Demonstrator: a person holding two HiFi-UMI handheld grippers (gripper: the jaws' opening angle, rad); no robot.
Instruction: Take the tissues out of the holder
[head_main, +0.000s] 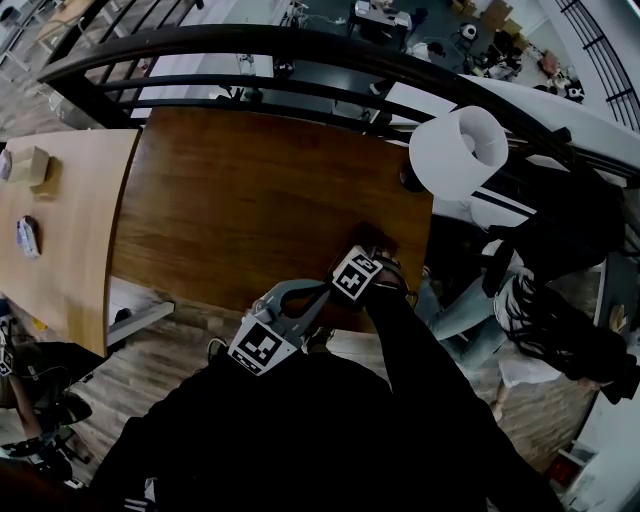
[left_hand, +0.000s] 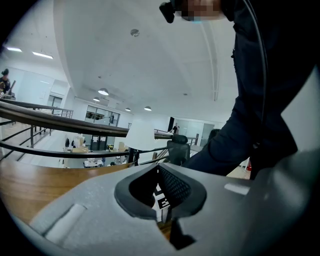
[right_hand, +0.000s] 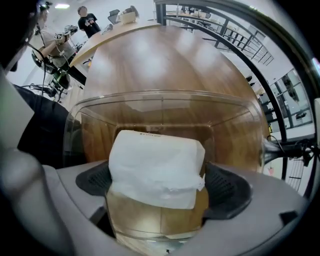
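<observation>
A clear plastic holder (right_hand: 165, 106) stands on the dark wooden table (right_hand: 165, 55), with a white stack of tissues (right_hand: 156, 167) upright at its near side. My right gripper (right_hand: 157, 189) has one pad on each side of the stack and is shut on it. In the head view the right gripper (head_main: 378, 255) sits at the table's near right corner, over the mostly hidden holder (head_main: 368, 236). My left gripper (head_main: 318, 298) hangs just off the table's front edge beside the right one. It (left_hand: 158, 169) is tilted up, shut and empty.
A white lamp shade (head_main: 460, 150) stands at the table's far right corner. A black railing (head_main: 300, 45) runs behind the dark table (head_main: 250, 200). A lighter table (head_main: 60, 230) with a small box (head_main: 28, 165) adjoins on the left. Seated people are at the right.
</observation>
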